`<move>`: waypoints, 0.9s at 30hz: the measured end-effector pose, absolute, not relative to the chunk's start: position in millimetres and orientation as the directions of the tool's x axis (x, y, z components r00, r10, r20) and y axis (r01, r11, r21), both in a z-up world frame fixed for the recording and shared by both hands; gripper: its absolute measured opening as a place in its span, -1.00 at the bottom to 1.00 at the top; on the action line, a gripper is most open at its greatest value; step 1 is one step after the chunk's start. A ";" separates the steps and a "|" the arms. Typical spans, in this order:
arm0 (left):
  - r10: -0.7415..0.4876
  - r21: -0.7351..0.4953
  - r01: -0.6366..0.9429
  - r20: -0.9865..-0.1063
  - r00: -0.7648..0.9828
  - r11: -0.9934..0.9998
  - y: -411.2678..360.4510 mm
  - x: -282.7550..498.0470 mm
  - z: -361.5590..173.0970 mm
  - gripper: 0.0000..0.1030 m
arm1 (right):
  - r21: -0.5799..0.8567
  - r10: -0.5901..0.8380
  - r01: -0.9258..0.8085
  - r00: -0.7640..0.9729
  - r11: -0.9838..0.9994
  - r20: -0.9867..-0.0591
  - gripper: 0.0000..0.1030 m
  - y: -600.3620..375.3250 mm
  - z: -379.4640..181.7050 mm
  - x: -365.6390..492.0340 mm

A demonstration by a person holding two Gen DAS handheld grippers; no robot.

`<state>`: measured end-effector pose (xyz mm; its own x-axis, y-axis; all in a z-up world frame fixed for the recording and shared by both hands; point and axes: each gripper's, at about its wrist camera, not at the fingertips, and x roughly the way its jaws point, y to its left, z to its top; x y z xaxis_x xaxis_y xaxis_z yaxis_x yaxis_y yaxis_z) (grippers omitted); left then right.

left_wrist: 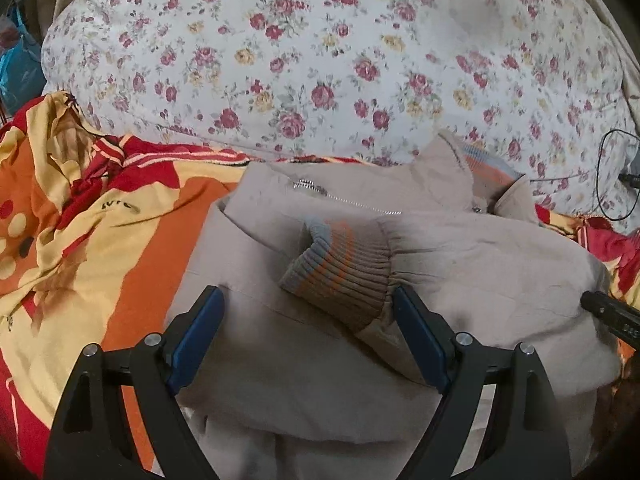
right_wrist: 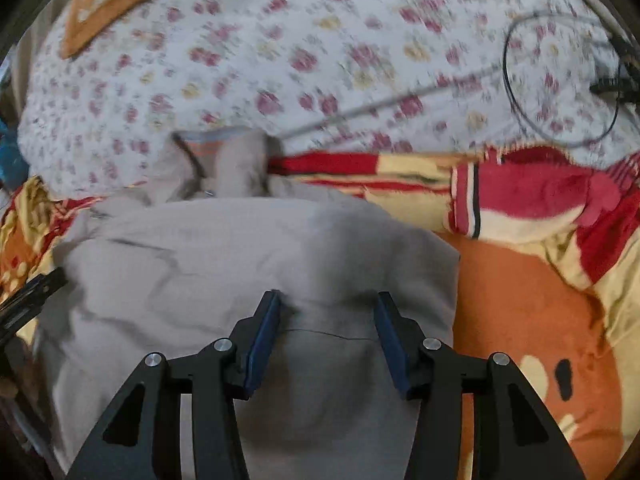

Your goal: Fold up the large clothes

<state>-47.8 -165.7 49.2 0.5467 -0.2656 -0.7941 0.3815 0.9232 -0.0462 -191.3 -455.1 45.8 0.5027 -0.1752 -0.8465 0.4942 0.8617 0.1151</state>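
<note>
Jacket (left_wrist: pixel 320 360) lies folded on the blanket (left_wrist: pixel 120 220), both grippers' fingers (left_wrist: pixel 200 332) spread, gripping nothing.

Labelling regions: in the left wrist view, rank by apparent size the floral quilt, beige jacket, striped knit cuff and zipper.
1. floral quilt
2. beige jacket, nearer the camera, so unsure against the quilt
3. striped knit cuff
4. zipper

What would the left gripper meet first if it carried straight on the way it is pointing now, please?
Most likely the ribbed cuff of the beige jacket, which lies between the open left gripper fingertips; depth is hard to judge, so the jacket body beneath may come first.
</note>
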 end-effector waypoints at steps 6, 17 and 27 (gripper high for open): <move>-0.255 -0.025 0.391 -0.795 0.550 0.920 -167.6 -51.3 45.8 0.71 | 0.102 -0.180 0.497 0.488 0.862 -0.854 -0.01 -455.8 55.3 -199.7; -0.239 -0.001 0.384 -0.785 0.572 0.923 -162.6 -69.7 54.8 0.70 | 0.036 -0.184 0.454 0.430 0.890 -0.884 0.07 -427.7 46.1 -255.9; -0.264 0.034 0.406 -0.710 0.653 0.913 -135.4 -124.9 101.4 0.70 | 0.122 -0.167 0.456 0.542 0.881 -0.823 0.30 -408.3 102.1 -303.2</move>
<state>-124.9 -135.4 101.4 0.6531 -0.2641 -0.7097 0.4061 0.9132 0.0339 -303.2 -408.3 102.1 0.5425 -0.1666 -0.8234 0.4563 0.8814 0.1223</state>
